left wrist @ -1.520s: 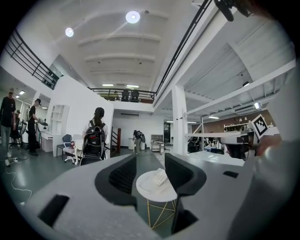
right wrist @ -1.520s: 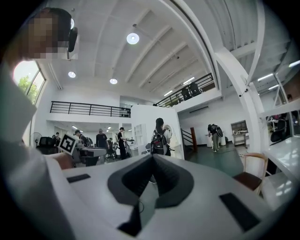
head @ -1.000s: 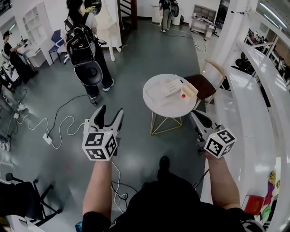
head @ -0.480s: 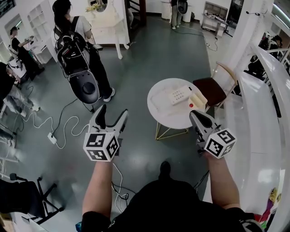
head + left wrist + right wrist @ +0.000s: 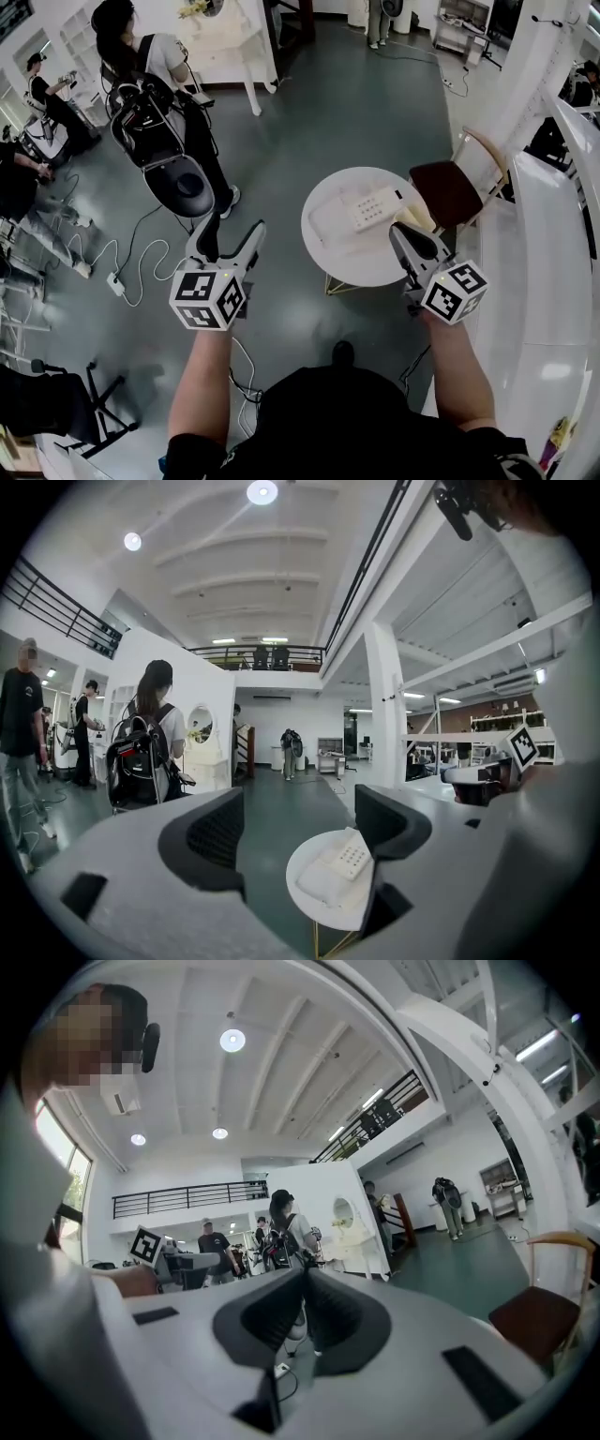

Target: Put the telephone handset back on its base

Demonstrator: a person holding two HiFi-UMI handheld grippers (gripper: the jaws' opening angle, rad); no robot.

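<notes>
A white telephone base (image 5: 376,207) with a keypad sits on a round white table (image 5: 361,267). Beside it, toward my left, lies a white shape (image 5: 329,221) that looks like the handset. In the left gripper view the telephone base (image 5: 351,857) shows on the table between the jaws, far off. My left gripper (image 5: 230,242) hangs over the floor left of the table. Its jaws have just been opening and hold nothing (image 5: 300,832). My right gripper (image 5: 411,242) is over the table's right edge, shut and empty (image 5: 305,1312).
A chair with a brown seat (image 5: 452,192) stands right of the table, against a long white counter (image 5: 548,281). A person with a backpack (image 5: 155,84) and a black seat (image 5: 185,185) are at the left. Cables (image 5: 141,262) run across the floor.
Both grippers have moved toward the table, which now lies nearer, with the right gripper over its edge. The left jaws stand wider than a second ago.
</notes>
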